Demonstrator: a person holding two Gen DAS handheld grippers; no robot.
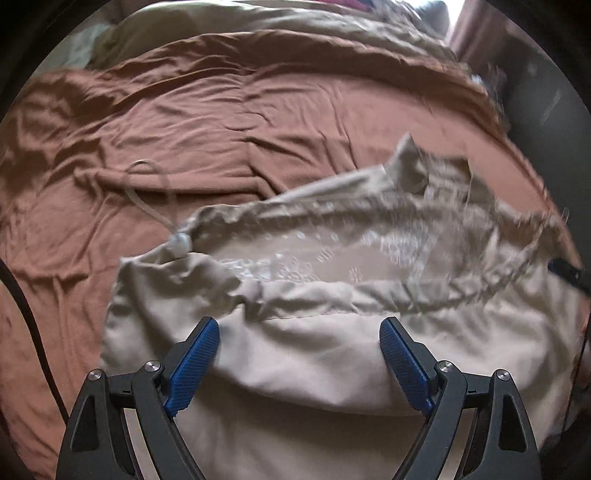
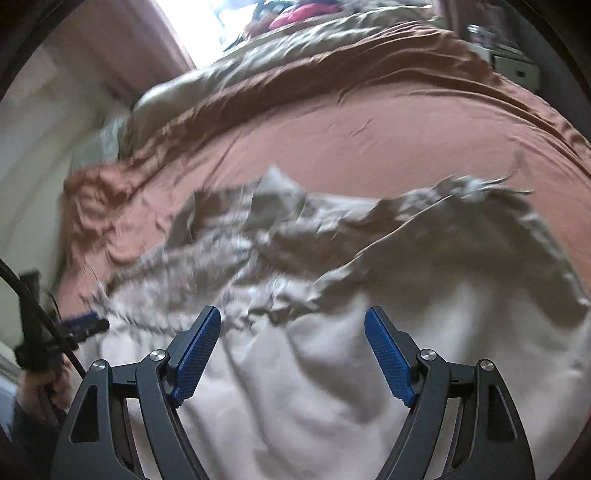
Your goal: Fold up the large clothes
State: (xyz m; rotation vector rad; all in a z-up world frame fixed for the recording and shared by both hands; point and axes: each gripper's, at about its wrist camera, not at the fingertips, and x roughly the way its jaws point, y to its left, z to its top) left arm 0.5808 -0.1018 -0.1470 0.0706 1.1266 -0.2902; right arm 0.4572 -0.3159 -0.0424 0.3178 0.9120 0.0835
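Both grippers' jaws gape empty over beige trousers (image 1: pixel 295 354) on the rumpled brown bedsheet (image 1: pixel 184 129).

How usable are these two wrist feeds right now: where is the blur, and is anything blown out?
Left wrist view: the beige garment smears along its gathered waistband, while the rust bedsheet and the left gripper stay sharp. Right wrist view: heavier streaking across the garment's wrinkles, the right gripper crisp, and the window at top left blown out white.
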